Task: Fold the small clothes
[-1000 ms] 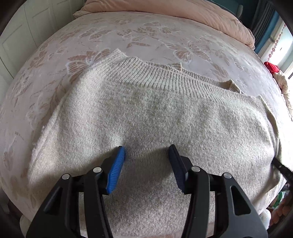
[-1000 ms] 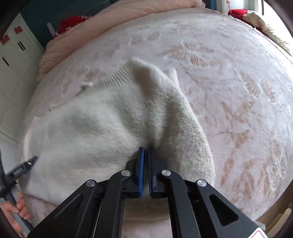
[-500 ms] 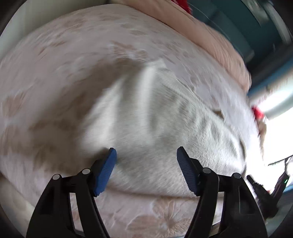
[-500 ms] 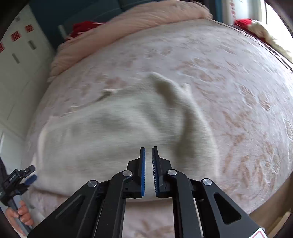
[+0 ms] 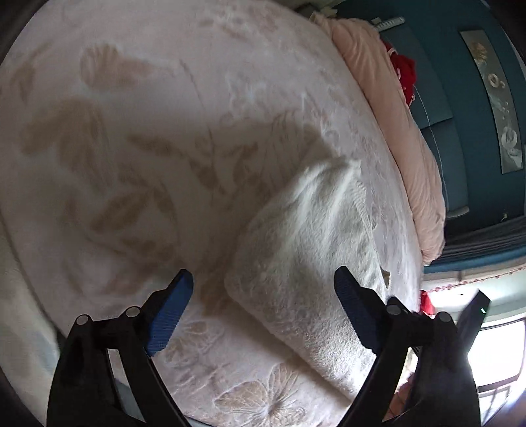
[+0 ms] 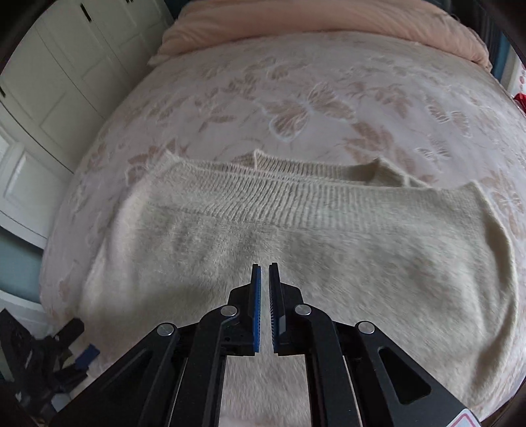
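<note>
Since the frame one second earlier, the left wrist view has been swung off the sweater's middle toward its end, and the right gripper's hold on the knit has been let go. No containers are seen in either view.

Left gripper [image 5: 263, 303]: jaws are spread wide, nothing held between them. One blue pad [image 5: 169, 317] is seen over the bedspread [image 5: 131, 157], the other over the sweater [image 5: 305, 262]. Whether the pads touch the fabric cannot be told.

Right gripper [image 6: 264, 307]: jaws are nearly closed, a narrow slit being left between the blue pads; no fabric is seen inside the slit. It is positioned above the sweater [image 6: 328, 249], near the garment's near edge.

Sweater: a cream knit, laid folded on the floral bedspread [image 6: 296, 98], ribbed hem turned toward the far side, with a second ribbed edge showing just behind it. In the left wrist view it is seen end-on as a thick folded stack.

A pink duvet [image 6: 328, 23] is bunched at the head of the bed. White panelled cupboard doors [image 6: 49, 98] are seen to one side. A red-bordered sticker [image 6: 466, 422] is noted on the right gripper body; its writing cannot be read. No other labels are legible.
</note>
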`<move>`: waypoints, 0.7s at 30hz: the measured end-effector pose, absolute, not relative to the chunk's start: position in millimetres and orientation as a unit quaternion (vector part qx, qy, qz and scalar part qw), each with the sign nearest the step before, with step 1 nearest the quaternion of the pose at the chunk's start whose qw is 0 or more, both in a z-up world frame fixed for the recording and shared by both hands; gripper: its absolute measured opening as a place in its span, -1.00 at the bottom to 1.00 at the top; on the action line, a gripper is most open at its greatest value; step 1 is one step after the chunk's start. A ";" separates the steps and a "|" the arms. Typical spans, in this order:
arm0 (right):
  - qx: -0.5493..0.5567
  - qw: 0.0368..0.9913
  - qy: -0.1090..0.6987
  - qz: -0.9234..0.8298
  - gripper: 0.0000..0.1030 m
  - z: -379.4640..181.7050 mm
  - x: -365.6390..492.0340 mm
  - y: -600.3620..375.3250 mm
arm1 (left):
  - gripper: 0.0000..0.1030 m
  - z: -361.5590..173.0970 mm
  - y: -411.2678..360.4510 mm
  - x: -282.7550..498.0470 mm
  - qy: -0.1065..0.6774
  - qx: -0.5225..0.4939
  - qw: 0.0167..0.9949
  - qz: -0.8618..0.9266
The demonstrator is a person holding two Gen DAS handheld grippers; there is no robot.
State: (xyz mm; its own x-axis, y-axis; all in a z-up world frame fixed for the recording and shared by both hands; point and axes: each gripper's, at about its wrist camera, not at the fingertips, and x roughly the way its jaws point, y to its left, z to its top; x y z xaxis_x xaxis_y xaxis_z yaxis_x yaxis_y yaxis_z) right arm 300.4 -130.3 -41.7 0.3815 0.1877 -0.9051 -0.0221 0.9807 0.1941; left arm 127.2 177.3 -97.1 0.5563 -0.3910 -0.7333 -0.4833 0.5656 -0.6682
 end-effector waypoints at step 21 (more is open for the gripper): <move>0.117 0.802 0.579 0.086 -0.94 -92.3 324.0 -139.6 | -0.61 29.9 73.3 174.5 0.396 -0.342 0.839 -0.149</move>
State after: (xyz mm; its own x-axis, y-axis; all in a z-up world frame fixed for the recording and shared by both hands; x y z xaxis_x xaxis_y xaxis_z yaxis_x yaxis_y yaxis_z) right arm 324.0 -139.6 -92.3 0.3149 0.2746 -0.9085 -0.0029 0.9575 0.2884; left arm 174.5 73.3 29.9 0.6428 -0.5200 -0.5625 -0.0207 0.7223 -0.6913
